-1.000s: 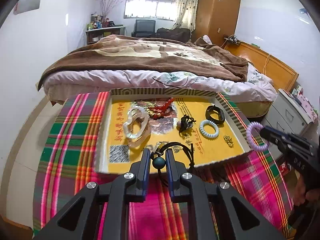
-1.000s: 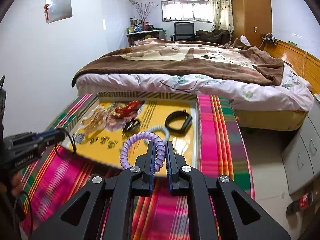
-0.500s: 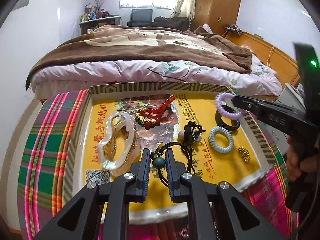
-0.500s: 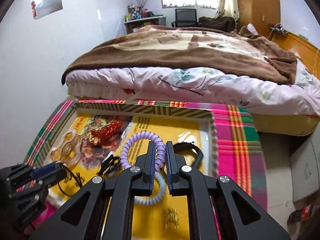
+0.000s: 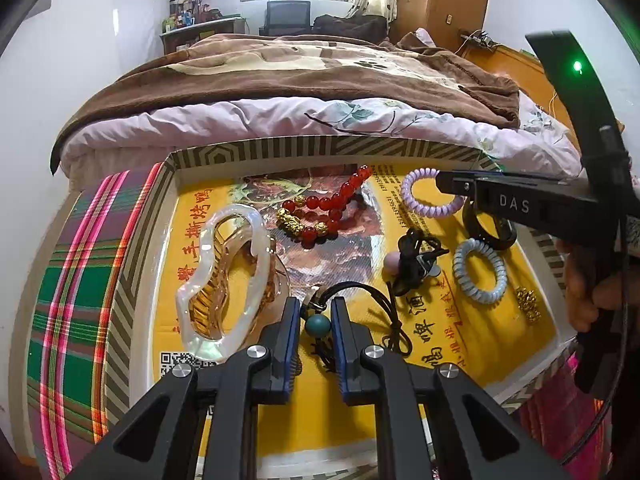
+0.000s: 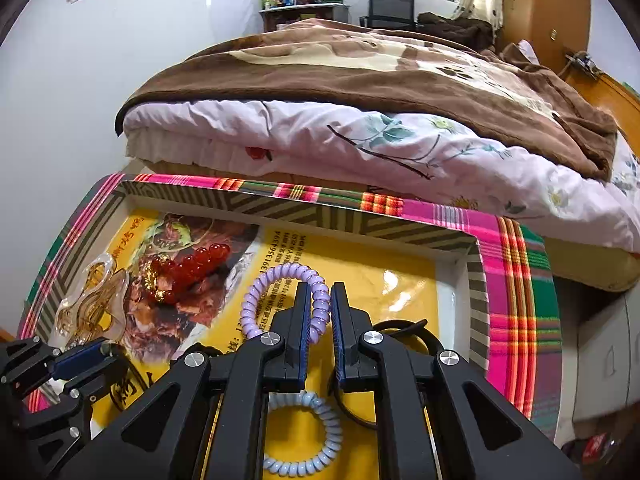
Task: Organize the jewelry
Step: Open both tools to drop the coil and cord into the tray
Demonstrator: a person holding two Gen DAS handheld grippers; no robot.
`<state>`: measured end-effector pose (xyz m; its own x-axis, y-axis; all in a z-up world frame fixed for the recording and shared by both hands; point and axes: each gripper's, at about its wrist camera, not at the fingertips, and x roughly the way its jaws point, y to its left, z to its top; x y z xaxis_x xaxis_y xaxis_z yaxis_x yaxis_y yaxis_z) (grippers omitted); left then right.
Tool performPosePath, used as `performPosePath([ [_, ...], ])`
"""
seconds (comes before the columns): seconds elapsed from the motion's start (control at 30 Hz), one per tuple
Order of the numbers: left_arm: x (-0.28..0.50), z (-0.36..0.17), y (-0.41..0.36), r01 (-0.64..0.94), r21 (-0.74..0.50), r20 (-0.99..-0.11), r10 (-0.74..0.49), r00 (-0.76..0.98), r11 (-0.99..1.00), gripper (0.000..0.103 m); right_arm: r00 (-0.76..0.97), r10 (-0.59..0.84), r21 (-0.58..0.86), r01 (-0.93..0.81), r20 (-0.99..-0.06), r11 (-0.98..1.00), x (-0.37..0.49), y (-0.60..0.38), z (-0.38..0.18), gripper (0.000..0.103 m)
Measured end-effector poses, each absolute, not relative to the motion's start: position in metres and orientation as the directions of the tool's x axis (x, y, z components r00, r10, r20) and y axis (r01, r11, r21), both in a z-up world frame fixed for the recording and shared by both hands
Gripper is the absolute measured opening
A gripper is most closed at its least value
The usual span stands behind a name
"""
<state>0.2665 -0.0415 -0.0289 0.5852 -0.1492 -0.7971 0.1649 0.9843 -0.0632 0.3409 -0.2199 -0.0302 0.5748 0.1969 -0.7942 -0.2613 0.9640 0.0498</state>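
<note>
Both tools hang over a shallow yellow-lined box tray [image 5: 256, 148] on a plaid-covered bench [image 5: 72, 280] at the foot of a bed [image 6: 360, 128], each carrying a piece apparently bound for the tray. The left tool [image 5: 315, 322] is pinched on a teal bead [image 5: 318, 325] strung on a black cord necklace [image 5: 384, 300], whose loop trails onto the tray floor below; gripping the bead likely gives a firmer hold than the thin cord would. The right tool [image 6: 321, 312] is clamped on a lilac coil hair tie [image 6: 276, 300], held by one side so the ring hangs free above the tray's far right part. Already lying in the tray: a pearly claw clip [image 5: 224, 276] at left, a red bead bracelet [image 5: 324, 212] with gold charms, a black clip [image 5: 416, 260], a pale blue coil tie [image 5: 478, 270], a black band [image 5: 490, 236] and small gold pieces [image 5: 527, 304] by the right wall.
</note>
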Motion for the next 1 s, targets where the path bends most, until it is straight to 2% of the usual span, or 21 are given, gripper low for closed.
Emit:
performPosePath([
  [0.3, 0.269, -0.032, -0.039, 0.153, -0.067, -0.809, -0.143, 0.57, 0.986, 0.019, 0.527, 0.166, 0.029, -0.259, -0.833, 0.965, 0.347, -0.216, -0.039, 0.01],
  [0.33, 0.268, -0.032, -0.039, 0.151, -0.066, -0.809, -0.141, 0.57, 0.986, 0.022, 0.526, 0.168, 0.032, -0.259, -0.834, 0.965, 0.347, -0.216, -0.039, 0.011],
  [0.4, 0.268, -0.032, -0.038, 0.15, -0.068, -0.808, -0.143, 0.571, 0.986, 0.035, 0.526, 0.174, 0.039, -0.257, -0.833, 0.966, 0.347, -0.217, -0.039, 0.011],
  [0.43, 0.267, -0.032, -0.038, 0.148, -0.069, -0.809, -0.142, 0.571, 0.987, 0.045, 0.528, 0.173, 0.039, -0.255, -0.831, 0.966, 0.347, -0.217, -0.038, 0.013],
  [0.47, 0.267, -0.032, -0.038, 0.145, -0.069, -0.808, -0.14, 0.572, 0.987, 0.05, 0.529, 0.174, 0.04, -0.256, -0.83, 0.966, 0.347, -0.217, -0.038, 0.016],
  [0.63, 0.266, -0.028, -0.037, 0.14, -0.067, -0.807, -0.136, 0.575, 0.988, 0.052, 0.536, 0.173, 0.037, -0.256, -0.826, 0.966, 0.347, -0.217, -0.034, 0.023],
  [0.77, 0.262, -0.023, -0.036, 0.136, -0.07, -0.8, -0.137, 0.584, 0.988, 0.065, 0.549, 0.189, 0.053, -0.254, -0.814, 0.966, 0.34, -0.219, -0.027, 0.024],
  [1.0, 0.242, -0.006, -0.036, 0.14, -0.074, -0.783, -0.144, 0.605, 0.987, 0.065, 0.582, 0.217, 0.079, -0.253, -0.784, 0.964, 0.316, -0.225, -0.007, 0.025],
])
